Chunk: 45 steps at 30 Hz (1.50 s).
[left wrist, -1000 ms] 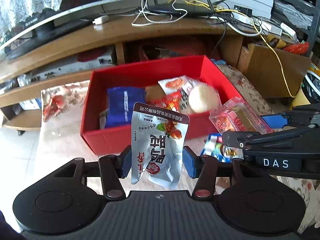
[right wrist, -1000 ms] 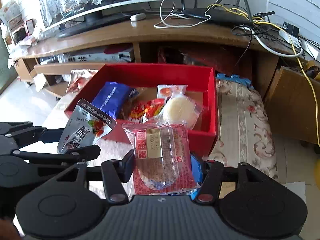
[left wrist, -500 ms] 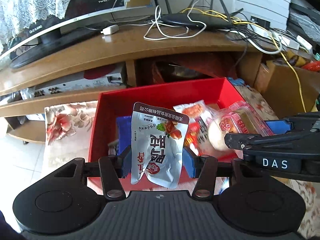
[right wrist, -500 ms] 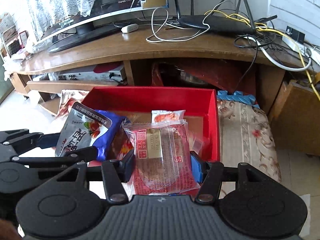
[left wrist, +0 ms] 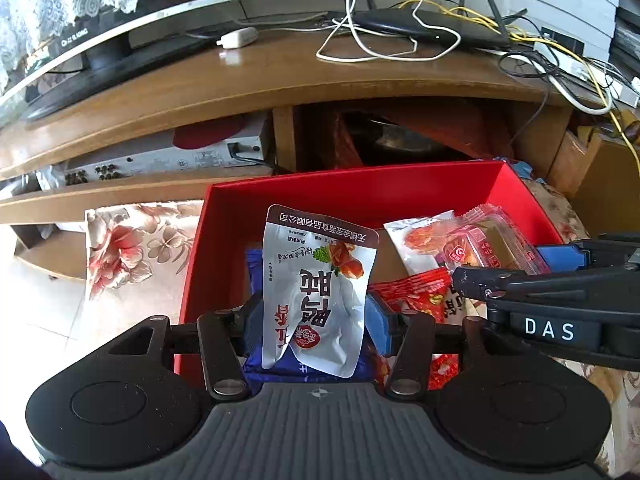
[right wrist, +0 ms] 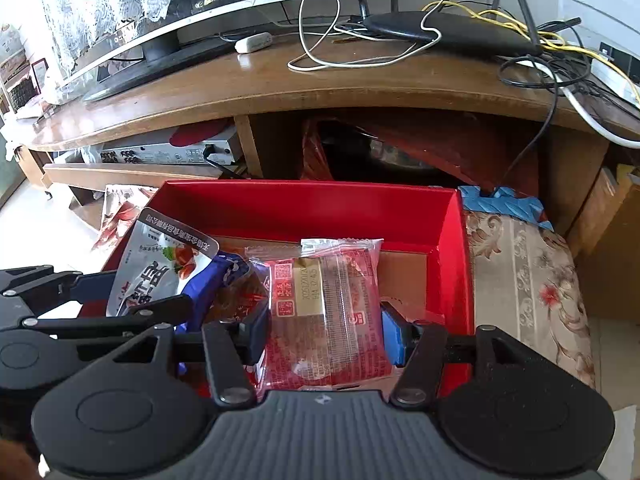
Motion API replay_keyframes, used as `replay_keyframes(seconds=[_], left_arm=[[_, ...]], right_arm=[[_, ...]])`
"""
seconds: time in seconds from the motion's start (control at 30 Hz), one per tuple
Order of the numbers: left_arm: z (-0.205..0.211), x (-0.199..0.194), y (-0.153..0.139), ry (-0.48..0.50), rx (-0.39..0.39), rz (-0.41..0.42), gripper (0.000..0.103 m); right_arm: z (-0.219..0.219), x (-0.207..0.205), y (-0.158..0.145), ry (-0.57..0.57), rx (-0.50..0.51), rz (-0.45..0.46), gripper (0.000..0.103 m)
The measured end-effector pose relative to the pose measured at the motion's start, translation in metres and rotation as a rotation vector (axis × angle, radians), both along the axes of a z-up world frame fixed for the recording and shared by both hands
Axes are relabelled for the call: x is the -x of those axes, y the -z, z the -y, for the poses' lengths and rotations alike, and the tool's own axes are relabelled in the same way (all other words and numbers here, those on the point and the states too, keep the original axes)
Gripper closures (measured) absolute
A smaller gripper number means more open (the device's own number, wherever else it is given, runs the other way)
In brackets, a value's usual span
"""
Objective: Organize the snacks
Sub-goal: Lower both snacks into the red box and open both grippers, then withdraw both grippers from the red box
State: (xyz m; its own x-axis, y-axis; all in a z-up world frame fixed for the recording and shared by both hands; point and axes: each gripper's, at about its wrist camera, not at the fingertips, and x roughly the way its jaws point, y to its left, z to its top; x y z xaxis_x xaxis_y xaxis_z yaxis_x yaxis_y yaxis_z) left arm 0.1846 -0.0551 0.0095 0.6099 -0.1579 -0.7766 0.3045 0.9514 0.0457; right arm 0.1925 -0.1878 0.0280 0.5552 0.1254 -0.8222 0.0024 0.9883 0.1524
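Now carried forward over the red box (left wrist: 404, 184) — left tongs (left wrist: 314, 318) clamping silver pouch (left wrist: 320, 292), right tongs (right wrist: 326, 330) clamping red cake packet (right wrist: 326, 312); ready to drop.

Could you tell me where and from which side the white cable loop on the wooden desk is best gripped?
Take the white cable at the near arc of its loop, coming from above. It lies flat and thin on the wooden desk, and that arc is clear of the router and tangled wires.

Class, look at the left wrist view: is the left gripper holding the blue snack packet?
No. The left gripper is shut on the silver snack pouch; the blue packet lies beneath it inside the red box.
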Motion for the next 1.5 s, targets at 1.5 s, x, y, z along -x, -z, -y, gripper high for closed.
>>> replay_keyframes(seconds=[1.5], left_arm=[[0.04, 0.091, 0.0, 0.204, 0.088, -0.123, 0.018]], right_arm=[[0.082, 0.099, -0.004, 0.052, 0.043, -0.118, 0.04]])
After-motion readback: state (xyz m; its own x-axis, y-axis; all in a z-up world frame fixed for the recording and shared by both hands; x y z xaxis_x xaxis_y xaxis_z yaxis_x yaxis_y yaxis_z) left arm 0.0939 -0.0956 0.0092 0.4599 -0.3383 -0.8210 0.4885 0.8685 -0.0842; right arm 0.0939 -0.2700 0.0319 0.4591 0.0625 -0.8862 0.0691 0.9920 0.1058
